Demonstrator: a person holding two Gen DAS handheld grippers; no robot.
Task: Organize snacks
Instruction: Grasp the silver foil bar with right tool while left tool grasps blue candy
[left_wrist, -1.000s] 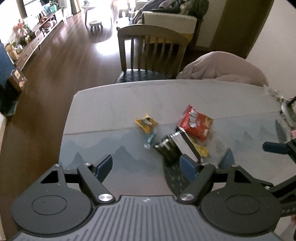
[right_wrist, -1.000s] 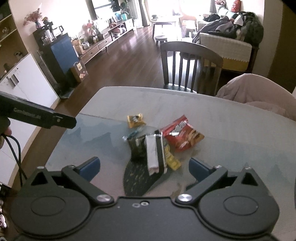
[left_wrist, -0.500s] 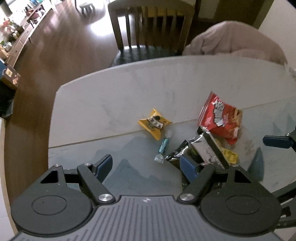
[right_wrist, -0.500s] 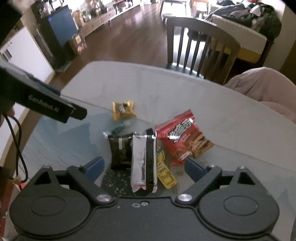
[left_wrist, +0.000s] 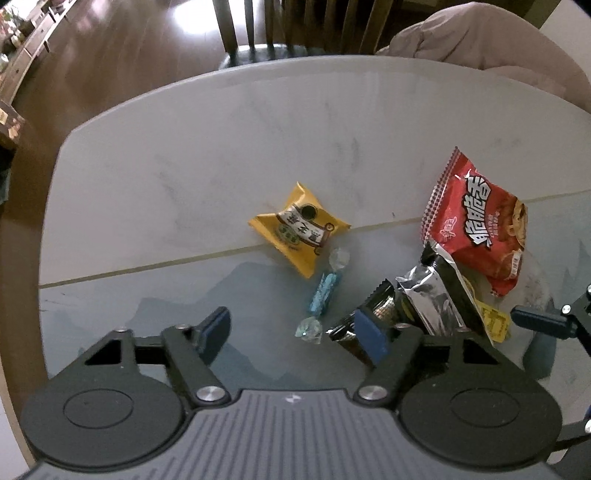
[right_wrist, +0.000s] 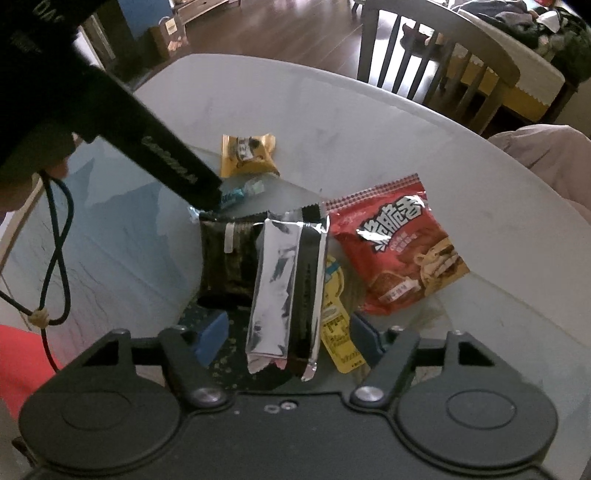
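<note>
Several snacks lie on a pale table (left_wrist: 258, 122): a yellow packet (left_wrist: 299, 229), a blue twist candy (left_wrist: 325, 291), a red bag (left_wrist: 476, 225), a dark packet (right_wrist: 227, 258), a silver-and-black packet (right_wrist: 284, 284) and a small yellow sachet (right_wrist: 338, 332). My left gripper (left_wrist: 291, 334) points down with its jaws closing. The candy's lower end shows between its fingers, untouched. My right gripper (right_wrist: 288, 338) is also closing, astride the near end of the silver-and-black packet, pads clear of it. The left gripper's body (right_wrist: 166, 158) crosses the right wrist view.
A glass mat with a mountain print (left_wrist: 166, 295) covers the near part of the table. A wooden chair (right_wrist: 424, 55) stands at the far edge, beside a seat draped in a beige cloth (left_wrist: 498, 48). A red sleeve (right_wrist: 18, 354) and a cord (right_wrist: 55, 258) show at the left.
Both grippers have come down toward the table, so the snacks look larger and closer. The right jaws have narrowed a good deal, the left jaws a little.
</note>
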